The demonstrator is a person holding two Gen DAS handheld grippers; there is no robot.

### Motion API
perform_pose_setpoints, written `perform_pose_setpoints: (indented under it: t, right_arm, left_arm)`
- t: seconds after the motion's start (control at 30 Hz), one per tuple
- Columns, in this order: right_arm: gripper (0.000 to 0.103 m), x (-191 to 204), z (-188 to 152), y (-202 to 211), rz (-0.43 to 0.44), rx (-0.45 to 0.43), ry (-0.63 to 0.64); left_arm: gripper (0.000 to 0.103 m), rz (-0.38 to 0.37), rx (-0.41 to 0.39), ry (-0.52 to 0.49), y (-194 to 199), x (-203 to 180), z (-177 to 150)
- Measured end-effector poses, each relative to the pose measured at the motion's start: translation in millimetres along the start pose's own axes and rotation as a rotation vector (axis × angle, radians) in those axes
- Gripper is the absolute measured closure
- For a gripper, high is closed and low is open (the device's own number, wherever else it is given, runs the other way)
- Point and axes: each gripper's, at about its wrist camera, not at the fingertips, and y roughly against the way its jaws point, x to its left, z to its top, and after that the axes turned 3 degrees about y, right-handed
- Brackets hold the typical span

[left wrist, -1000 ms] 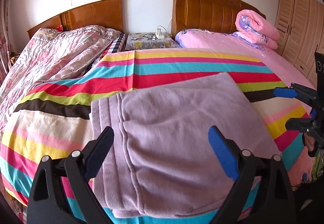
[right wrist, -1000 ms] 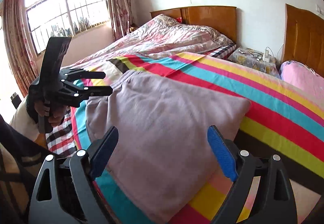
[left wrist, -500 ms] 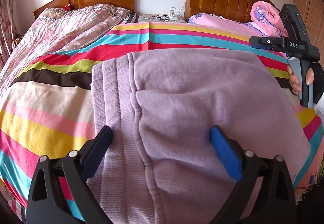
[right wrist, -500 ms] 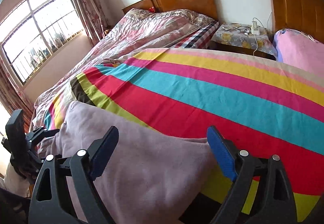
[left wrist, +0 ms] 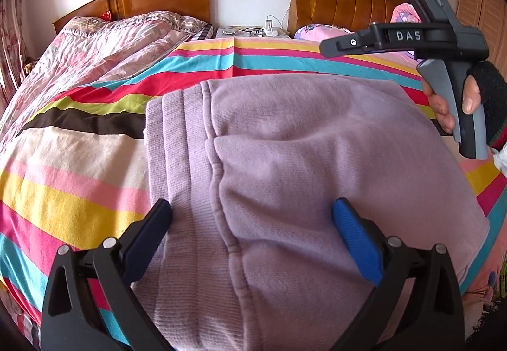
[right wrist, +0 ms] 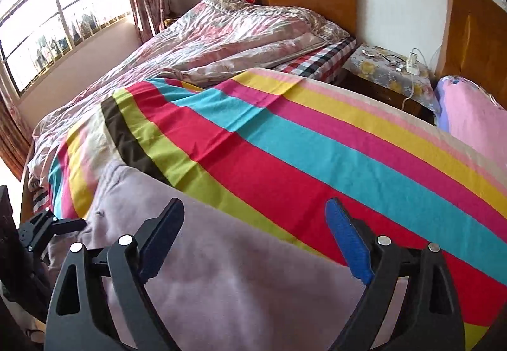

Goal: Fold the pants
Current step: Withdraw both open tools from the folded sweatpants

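We see the pants (left wrist: 285, 160), a pale lilac knit garment, lying folded into a compact rectangle on the striped bedspread (left wrist: 79, 167). The ribbed waistband (left wrist: 177, 141) faces the left side of the left wrist view, a stitched pocket seam just beside it. The fabric rests flat, with soft rounded folded edges.

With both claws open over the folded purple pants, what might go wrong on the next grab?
1. The left claw, jaws opening, straddles the stacked waistband of the pants; it may pinch only the top layer, undoing the fold.
2. The right claw hovers over the pants' far edge and may also catch the striped sheet.
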Motion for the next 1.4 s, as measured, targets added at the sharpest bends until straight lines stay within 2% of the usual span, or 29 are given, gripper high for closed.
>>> perform_pose_setpoints:
  t: [0.1, 0.17, 0.2, 0.23, 0.3, 0.33, 0.4, 0.43, 0.57, 0.77, 0.83, 0.97, 1.17, 1.33, 1.4]
  right_arm:
    - [0.014, 52.5, 8.5, -38.1, 0.039, 0.117, 0.158]
    - [0.011, 67.9, 12.8, -64.0, -0.001, 0.167, 0.196]
    - [0.007, 65.9, 19.5, -67.1, -0.002, 0.152, 0.162]
    - [0.007, 62.0, 27.6, -65.6, 0.002, 0.127, 0.114]
    - [0.007, 56.5, 40.6, -54.5, -0.043, 0.064, 0.036]
    - [0.007, 57.6, 43.5, -46.8, -0.028, 0.038, 0.013]
    - [0.007, 64.3, 42.3, -26.4, 0.017, -0.010, 0.001]
    - [0.007, 70.5, 38.5, -15.7, 0.006, -0.023, 0.015]
    - [0.007, 90.8, -1.1, 38.4, -0.088, -0.076, 0.081]
    - [0.006, 102.9, -104.2, 125.7, -0.169, -0.120, 0.065]
    - [0.006, 105.1, -137.0, 149.8, -0.205, -0.136, 0.022]
    - [0.006, 117.4, -185.9, 194.5, -0.252, -0.207, -0.090]
    - [0.005, 141.1, -229.0, 240.3, -0.399, -0.328, -0.135]
    - [0.005, 141.5, -242.3, 238.4, -0.444, -0.321, -0.173]
    - [0.005, 140.1, -243.1, 234.9, -0.458, -0.316, -0.191]
  left_arm:
    - [0.001, -0.009, -0.006, 0.008, 2.6, 2.5, -2.1]
    - [0.001, -0.005, -0.004, 0.006, 4.4, 3.1, -3.4]
    - [0.001, -0.008, -0.003, 0.007, 5.5, 4.2, -4.9]
    - [0.001, -0.013, -0.003, 0.009, 6.9, 5.4, -6.2]
    - [0.001, -0.009, -0.004, 0.012, 10.4, 7.2, -9.2]
    - [0.001, -0.006, -0.007, 0.016, 12.4, 8.2, -9.8]
    - [0.001, 0.011, -0.017, 0.035, 20.0, 9.9, -11.1]
    - [0.001, 0.019, -0.027, 0.041, 25.5, 10.6, -12.0]
    - [0.001, 0.074, -0.098, 0.046, 55.1, 6.1, -15.8]
    - [0.001, 0.103, -0.202, 0.023, 101.7, -18.0, -23.2]
    - [0.001, 0.115, -0.230, 0.010, 115.4, -30.5, -26.4]
    - [0.001, 0.186, -0.271, -0.012, 137.0, -57.9, -30.5]
    - [0.001, 0.183, -0.311, 0.018, 160.3, -94.0, -29.7]
    - [0.001, 0.252, -0.387, 0.011, 172.5, -114.5, -43.1]
    - [0.001, 0.227, -0.401, 0.008, 177.4, -119.4, -51.1]
